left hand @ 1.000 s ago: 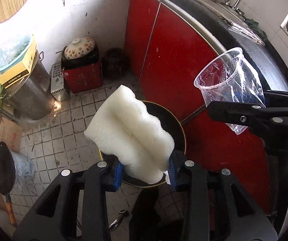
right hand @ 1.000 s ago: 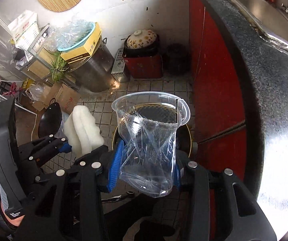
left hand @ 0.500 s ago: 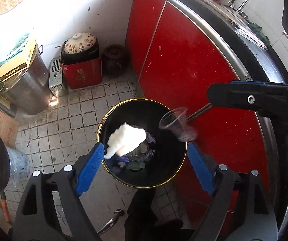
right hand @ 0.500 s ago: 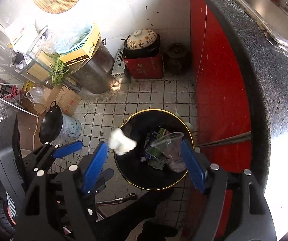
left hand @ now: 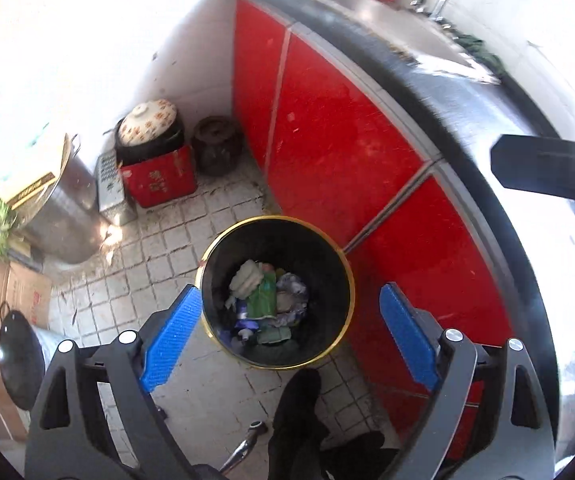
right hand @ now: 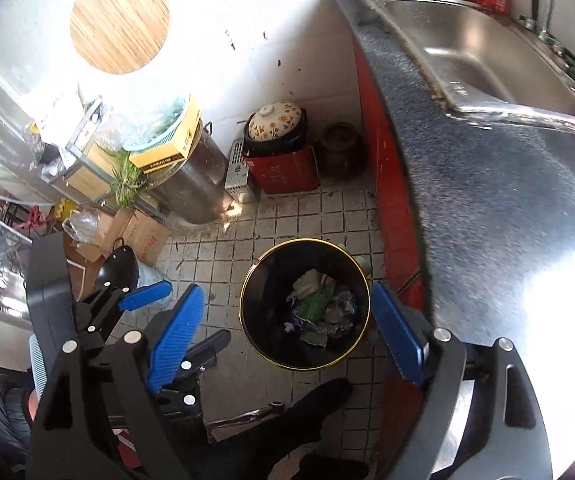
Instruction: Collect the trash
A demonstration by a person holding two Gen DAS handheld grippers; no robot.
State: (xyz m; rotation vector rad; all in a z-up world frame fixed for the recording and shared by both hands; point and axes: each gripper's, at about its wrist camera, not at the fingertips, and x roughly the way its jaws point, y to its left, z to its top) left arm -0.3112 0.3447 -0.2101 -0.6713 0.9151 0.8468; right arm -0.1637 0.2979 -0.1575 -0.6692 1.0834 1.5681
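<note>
While both jaws are opening with nothing between them, left gripper (left hand: 287, 330) and right gripper (right hand: 287, 330) hang over the bin (left hand: 329, 344), white foam (left hand: 247, 278) at its 11 o'clock.

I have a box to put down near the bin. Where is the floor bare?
Bare tiles lie between the black bin and the red box at the wall. The left is crowded: steel pot, cardboard boxes, black wok. Right of the bin, the red cabinet leaves no room.
</note>
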